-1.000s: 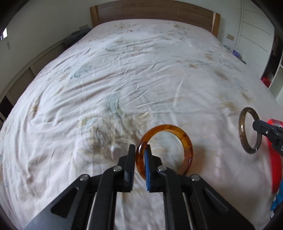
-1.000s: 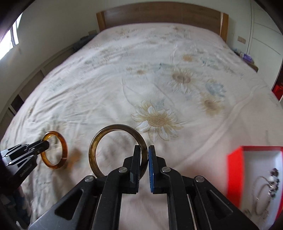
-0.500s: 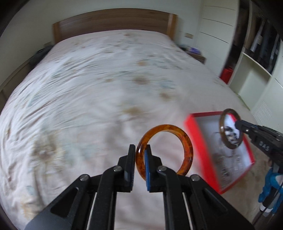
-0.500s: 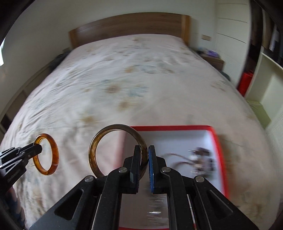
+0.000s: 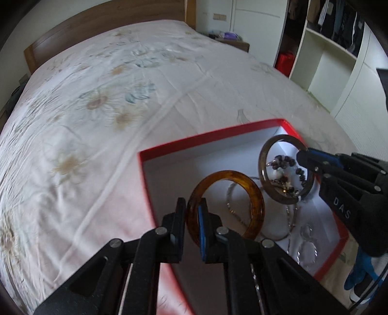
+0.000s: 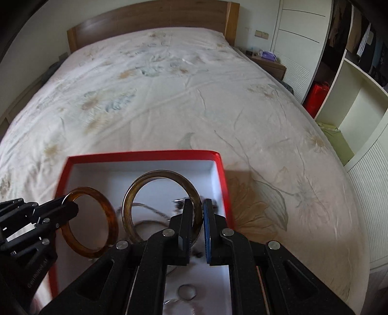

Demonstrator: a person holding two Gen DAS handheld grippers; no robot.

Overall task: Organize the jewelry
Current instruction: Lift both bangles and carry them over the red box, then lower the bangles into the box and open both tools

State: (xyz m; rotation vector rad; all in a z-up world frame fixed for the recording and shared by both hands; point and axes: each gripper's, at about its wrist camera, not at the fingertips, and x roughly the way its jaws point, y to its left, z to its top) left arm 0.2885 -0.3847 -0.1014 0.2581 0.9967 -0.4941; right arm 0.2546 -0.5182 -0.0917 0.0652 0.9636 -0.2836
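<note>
My left gripper (image 5: 191,213) is shut on an amber-orange bangle (image 5: 252,191) and holds it above the red box (image 5: 206,139) with a white inside. My right gripper (image 6: 198,213) is shut on a darker olive-brown bangle (image 6: 145,180), also above the box (image 6: 143,155). In the left wrist view the right gripper (image 5: 303,157) holds the olive bangle (image 5: 263,169) over the box's right half. In the right wrist view the left gripper (image 6: 69,203) holds the amber bangle (image 6: 109,213) at the left. A beaded bracelet (image 5: 286,161), chains (image 5: 291,218) and small rings (image 6: 186,292) lie in the box.
The box rests on a bed with a white floral sheet (image 6: 169,97), near its front edge. A wooden headboard (image 6: 145,17) stands at the far end. White shelves and a wardrobe (image 6: 359,97) line the right side, with a nightstand (image 6: 266,61) beside the bed.
Both grippers have swung right with their bangles, from over the bare sheet to above the open red box. Both grips are unchanged.
</note>
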